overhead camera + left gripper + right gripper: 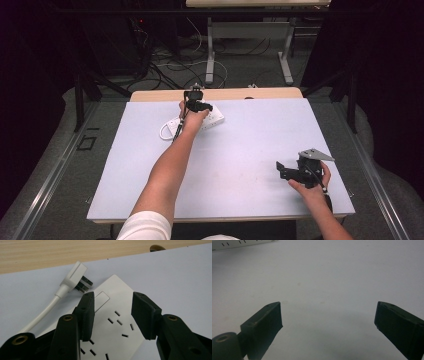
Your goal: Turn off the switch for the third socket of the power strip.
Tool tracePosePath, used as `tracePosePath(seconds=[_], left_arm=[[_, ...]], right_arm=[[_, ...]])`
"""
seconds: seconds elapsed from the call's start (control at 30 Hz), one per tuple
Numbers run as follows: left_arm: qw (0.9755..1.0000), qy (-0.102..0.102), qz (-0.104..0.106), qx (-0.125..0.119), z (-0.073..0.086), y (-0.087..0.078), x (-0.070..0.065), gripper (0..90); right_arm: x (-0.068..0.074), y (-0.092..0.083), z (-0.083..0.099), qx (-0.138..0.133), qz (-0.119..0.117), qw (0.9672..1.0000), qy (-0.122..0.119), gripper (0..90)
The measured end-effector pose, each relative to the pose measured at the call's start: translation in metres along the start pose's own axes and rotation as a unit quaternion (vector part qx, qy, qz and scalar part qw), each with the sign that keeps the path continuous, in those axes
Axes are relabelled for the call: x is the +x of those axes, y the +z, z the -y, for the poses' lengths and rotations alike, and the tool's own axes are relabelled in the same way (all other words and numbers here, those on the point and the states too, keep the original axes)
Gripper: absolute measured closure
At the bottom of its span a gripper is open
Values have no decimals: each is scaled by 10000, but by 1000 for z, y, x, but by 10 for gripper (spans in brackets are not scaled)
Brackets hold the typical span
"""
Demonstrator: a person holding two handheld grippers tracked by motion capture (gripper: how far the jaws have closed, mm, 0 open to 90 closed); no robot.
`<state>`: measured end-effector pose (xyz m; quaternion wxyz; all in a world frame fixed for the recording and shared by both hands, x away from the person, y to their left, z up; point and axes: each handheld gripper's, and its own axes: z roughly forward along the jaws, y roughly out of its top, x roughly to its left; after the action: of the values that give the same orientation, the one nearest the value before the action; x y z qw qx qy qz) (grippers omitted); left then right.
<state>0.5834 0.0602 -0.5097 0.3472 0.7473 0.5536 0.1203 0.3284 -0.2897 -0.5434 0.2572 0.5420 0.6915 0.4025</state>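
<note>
Your left gripper (pixel 113 315): jaws apart, gripping nothing, poised over the white power strip (pixel 112 327), whose socket face lies between and below the two pads. Plug (pixel 75 277): white, prongs exposed, just beyond the left jaw's tip, on the sheet beside the strip's end; its cord (pixel 40 315) runs back past that jaw. Your right gripper (pixel 328 320): jaws wide apart, holding nothing, bare white sheet (pixel 324 277) between them; the strip's edge (pixel 242 243) lies well beyond the left jaw.
</note>
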Motion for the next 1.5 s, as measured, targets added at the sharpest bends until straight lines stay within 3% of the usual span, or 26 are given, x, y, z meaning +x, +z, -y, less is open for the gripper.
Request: tracePosePath(seconds=[0.4,0.5,0.77,0.97,1.2,1.33,1.5], left_arm=[[9995,99,288,-3,3,-23,-13,555],[9992,143,371,99,2,-29,-15,524],[9985,292,453,37,6,-46,-20,470],[9973,647,340,-34,11,-62,-25,444],[9948,916,439,-10,19,-78,-27,422],[9938,978,534,27,25,-88,-26,404],[9940,875,650,16,31,-100,-23,375]], right_arm=[[-1,0,-1,8,-67,10000,-2,69],[-1,1,-1,-14,-66,10000,-67,69],[-1,0,-1,-29,-60,10000,3,69],[0,0,-1,-61,-28,10000,6,71],[0,-1,-2,-26,-58,10000,-19,71],[0,0,-2,-33,-49,10000,-34,71],[0,0,-1,-16,-44,10000,-38,72]])
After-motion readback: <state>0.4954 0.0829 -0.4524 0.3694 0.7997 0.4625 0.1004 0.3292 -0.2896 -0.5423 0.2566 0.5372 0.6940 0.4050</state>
